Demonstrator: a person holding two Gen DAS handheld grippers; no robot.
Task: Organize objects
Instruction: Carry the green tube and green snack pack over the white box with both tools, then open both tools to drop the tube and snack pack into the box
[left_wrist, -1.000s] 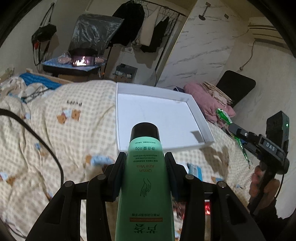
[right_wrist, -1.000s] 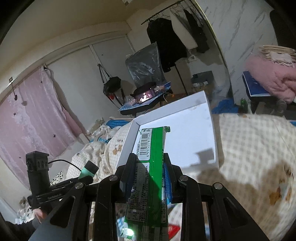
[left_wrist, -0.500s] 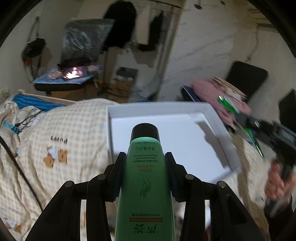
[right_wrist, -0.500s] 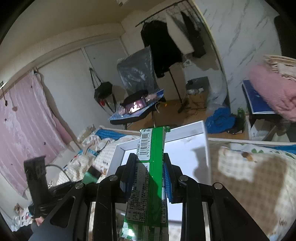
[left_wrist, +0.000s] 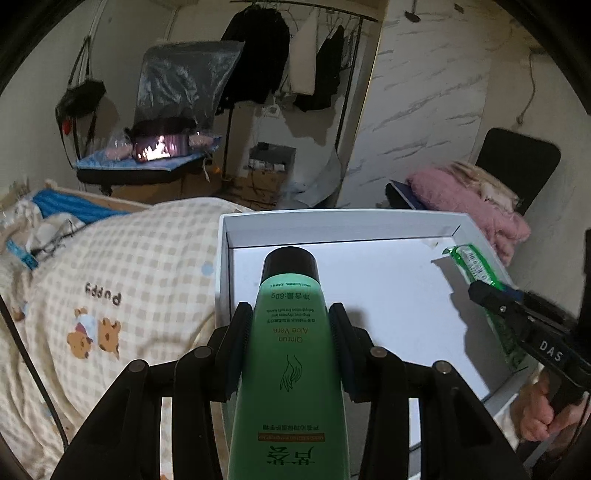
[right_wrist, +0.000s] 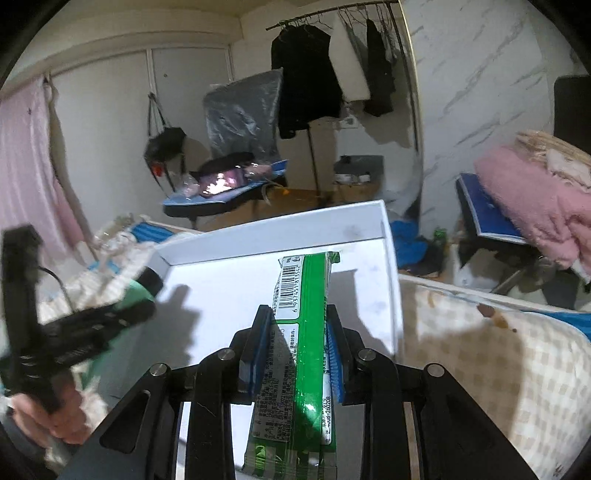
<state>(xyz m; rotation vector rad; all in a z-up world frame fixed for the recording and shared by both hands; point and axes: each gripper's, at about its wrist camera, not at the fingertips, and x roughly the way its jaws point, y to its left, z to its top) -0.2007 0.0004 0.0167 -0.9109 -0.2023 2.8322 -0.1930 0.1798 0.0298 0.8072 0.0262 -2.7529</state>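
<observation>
On the checked bed quilt (left_wrist: 122, 258) lies a shallow white cardboard tray (left_wrist: 332, 219). Both grippers have moved in over it within the last second: the left gripper (left_wrist: 290, 325) clamps a green aloe-cream tube (left_wrist: 290, 354), the right gripper (right_wrist: 299, 339) pinches a green foil snack packet (right_wrist: 301, 332); release seems next.

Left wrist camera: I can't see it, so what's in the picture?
The left gripper holds a green hand cream tube, black cap forward, over a white tray on a checked bedspread. At right, the right gripper holds a green packet over the tray.
</observation>
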